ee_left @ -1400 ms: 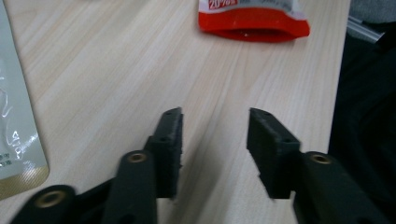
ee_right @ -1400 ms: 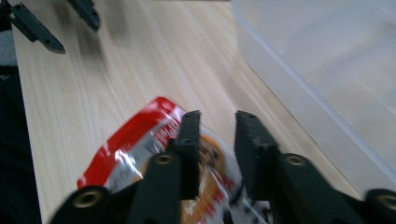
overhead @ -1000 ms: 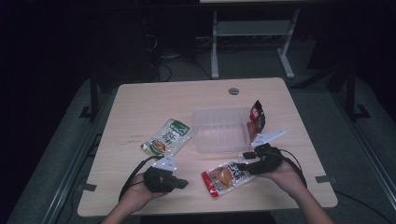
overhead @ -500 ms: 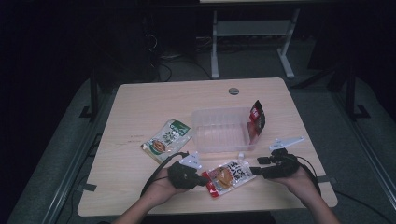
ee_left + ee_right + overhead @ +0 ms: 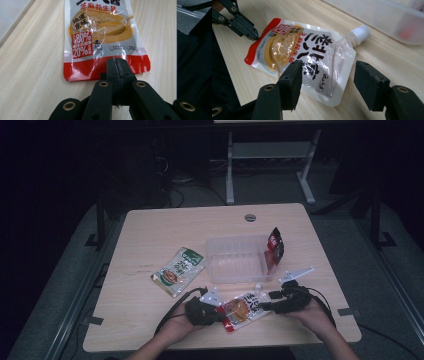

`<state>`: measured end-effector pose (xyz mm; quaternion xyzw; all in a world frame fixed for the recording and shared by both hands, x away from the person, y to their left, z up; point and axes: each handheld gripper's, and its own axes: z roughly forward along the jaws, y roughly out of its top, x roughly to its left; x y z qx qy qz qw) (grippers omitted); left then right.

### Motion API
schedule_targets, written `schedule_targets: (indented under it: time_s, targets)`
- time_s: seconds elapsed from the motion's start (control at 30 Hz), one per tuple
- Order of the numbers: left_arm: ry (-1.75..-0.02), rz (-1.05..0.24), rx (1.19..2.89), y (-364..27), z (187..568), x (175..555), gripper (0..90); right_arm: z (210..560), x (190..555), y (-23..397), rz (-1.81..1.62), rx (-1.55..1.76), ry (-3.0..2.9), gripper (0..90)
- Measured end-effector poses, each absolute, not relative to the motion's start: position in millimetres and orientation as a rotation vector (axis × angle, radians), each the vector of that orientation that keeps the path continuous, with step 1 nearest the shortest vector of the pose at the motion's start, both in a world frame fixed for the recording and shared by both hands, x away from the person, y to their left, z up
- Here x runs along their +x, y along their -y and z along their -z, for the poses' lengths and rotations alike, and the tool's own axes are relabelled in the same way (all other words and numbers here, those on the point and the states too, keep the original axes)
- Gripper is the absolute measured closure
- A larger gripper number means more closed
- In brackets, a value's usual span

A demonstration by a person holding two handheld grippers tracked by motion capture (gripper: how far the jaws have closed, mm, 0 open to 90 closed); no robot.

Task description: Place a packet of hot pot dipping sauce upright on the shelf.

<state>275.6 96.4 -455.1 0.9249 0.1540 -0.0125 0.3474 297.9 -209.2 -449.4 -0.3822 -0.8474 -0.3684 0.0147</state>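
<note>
A spouted sauce pouch (image 5: 242, 309) with a red bottom band and a white cap (image 5: 360, 32) lies flat near the table's front edge. My left gripper (image 5: 221, 314) is shut. Its tips (image 5: 117, 62) rest at the pouch's (image 5: 100, 37) red bottom edge, and from the right gripper view the same tips (image 5: 255, 35) just touch that edge. My right gripper (image 5: 263, 306) comes from the other side. Its jaws have just been opening and now stand wide (image 5: 328, 66) over the cap-end corner of the pouch (image 5: 294, 57), with the pads off it.
A clear plastic tub (image 5: 215, 255) stands mid-table behind the pouch. A red and black packet (image 5: 275, 247) leans at its right end. A green packet (image 5: 179, 271) lies left of the tub. The wooden table (image 5: 150, 230) has a cable hole (image 5: 250, 217) at the back.
My left hand has slid right along the front edge until its shut tips reached the pouch. The right gripper has come down slightly beside the pouch, its jaws wider.
</note>
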Motion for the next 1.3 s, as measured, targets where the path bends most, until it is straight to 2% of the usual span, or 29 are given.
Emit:
schedule_targets:
  time_s: [0.8, 1.3]
  targets:
    - [-0.398, 0.035, 2.422, -95, 459, 276, 89.2, 462, 305, 200, 1.1, -1.17, 2.619, 39.5]
    - [-0.408, 0.053, 2.409, -96, 460, 278, 89.5, 467, 311, 195, 1.114, -1.129, 2.497, 54.2]
